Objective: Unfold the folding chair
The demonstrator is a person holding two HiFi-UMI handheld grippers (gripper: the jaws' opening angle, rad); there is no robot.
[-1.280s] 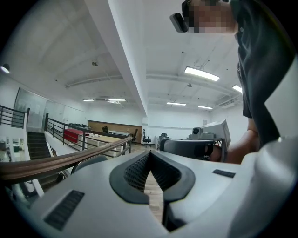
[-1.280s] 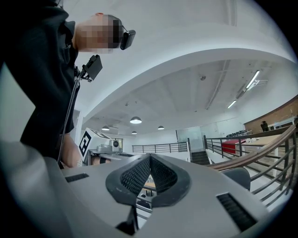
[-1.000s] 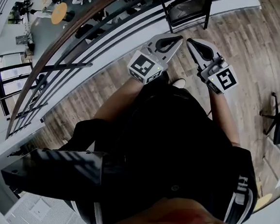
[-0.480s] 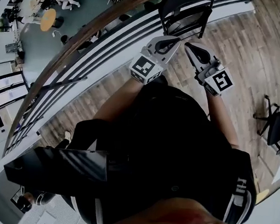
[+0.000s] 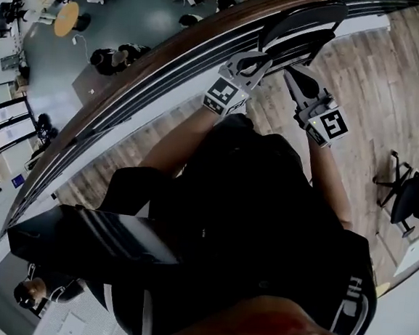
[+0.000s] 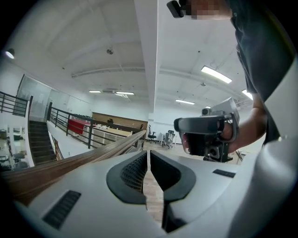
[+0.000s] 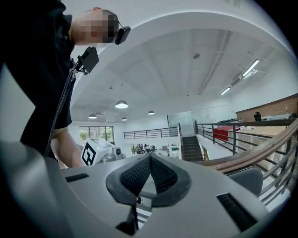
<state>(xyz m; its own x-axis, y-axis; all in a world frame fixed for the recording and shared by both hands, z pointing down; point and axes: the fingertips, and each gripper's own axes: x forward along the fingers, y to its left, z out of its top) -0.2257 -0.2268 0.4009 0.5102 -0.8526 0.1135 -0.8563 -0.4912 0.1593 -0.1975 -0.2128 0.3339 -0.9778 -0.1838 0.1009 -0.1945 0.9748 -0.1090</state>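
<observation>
The left tongs [image 5: 261, 57] and right tongs [image 5: 290, 73] now sit nearer the folding chair [image 5: 307, 22] leaning against the railing [image 5: 153, 57]; both are closed, empty. We judge it rigid, moderately heavy: grasp backrest and seat edge.

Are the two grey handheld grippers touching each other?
Apart. The head view shows a clear gap between the grey left gripper and the grey right gripper; both are shut and empty.

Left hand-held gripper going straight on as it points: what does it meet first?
Most likely the folding chair by the railing, just ahead of the left hand-held gripper; depth unclear.
</observation>
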